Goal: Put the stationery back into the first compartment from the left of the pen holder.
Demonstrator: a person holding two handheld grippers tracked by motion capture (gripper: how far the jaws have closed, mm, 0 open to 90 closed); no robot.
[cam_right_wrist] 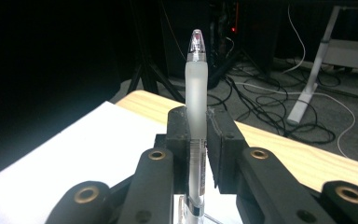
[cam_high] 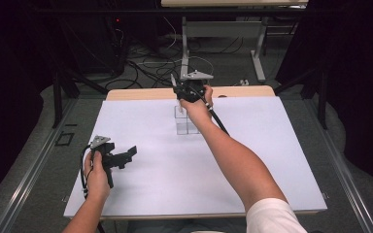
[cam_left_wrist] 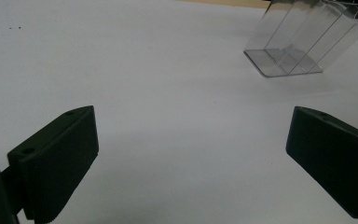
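Note:
My right gripper is shut on a pen with a frosted white barrel and a clear tip, which stands up between the pads. In the high view this right gripper is held at the far side of the table, just above and behind a clear plastic compartment holder. My left gripper hovers low over the left part of the white sheet, jaws wide apart with nothing between them. From the left gripper view the clear holder stands farther off at the upper right.
The white sheet covers most of a wooden table. Beyond the far edge are desk legs and loose cables on the floor. Dark curtains close in both sides.

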